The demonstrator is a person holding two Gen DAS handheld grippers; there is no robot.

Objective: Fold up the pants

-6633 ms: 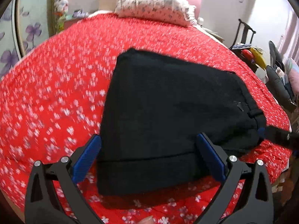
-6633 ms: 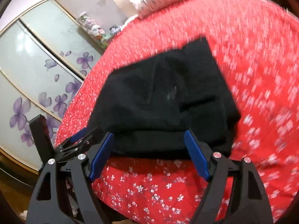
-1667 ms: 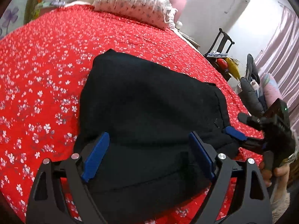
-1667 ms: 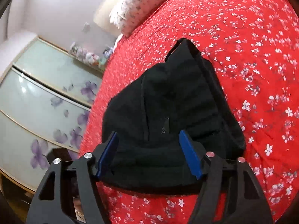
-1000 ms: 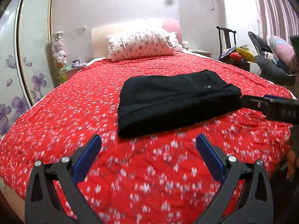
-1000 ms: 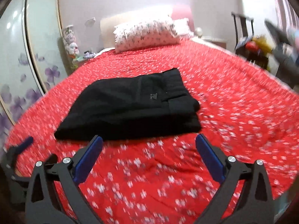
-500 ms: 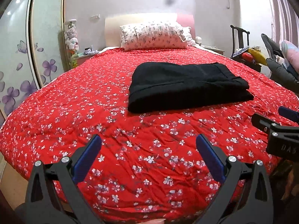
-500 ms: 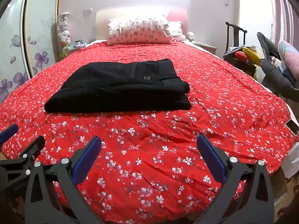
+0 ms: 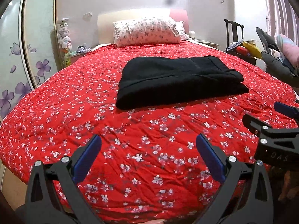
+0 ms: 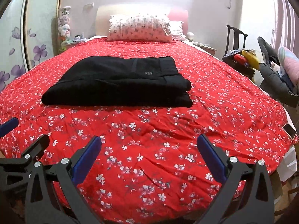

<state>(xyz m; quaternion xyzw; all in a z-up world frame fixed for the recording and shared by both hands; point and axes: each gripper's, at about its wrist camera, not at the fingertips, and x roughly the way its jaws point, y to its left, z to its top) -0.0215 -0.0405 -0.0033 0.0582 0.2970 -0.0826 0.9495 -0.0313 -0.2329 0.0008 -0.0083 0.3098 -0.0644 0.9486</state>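
Two grippers, both spread wide and both empty. The left gripper point(image 9: 148, 156) shows its blue-padded fingers point(image 9: 86, 156) at 7 and 5 o'clock of its own view, with only red bedspread between them; they grip nothing, and whether they rest on the cloth cannot be told. The right gripper point(image 10: 149, 157) stands the same way in its view, fingers point(image 10: 211, 156) far apart over the bedspread, nothing between them. Each tool also shows in the other's camera: the right gripper's black frame and one blue tip come in at 3 o'clock of the left view point(image 9: 271, 130), the left gripper's at 8 o'clock of the right view point(image 10: 24, 149).

The frames are matte black plastic with small silver rivets; the pads are flat, smooth and rectangular. The bedspread point(image 9: 74, 102) is thin red fabric printed with small white blossoms, lightly creased near the foot of the bed.

The pants point(image 9: 177, 78) lie folded into a compact, roughly rectangular stack near the middle of the bed, well apart from both grippers, at 12 o'clock from the left fingers and toward 11 o'clock in the right view point(image 10: 119, 82). They are black, soft and thick, in at least two layers with a rounded fold along the right end; a seam and a small pale logo show on the top layer in the right view.

Beyond them, at 12 o'clock, a floral pillow point(image 10: 140, 28) leans on the headboard
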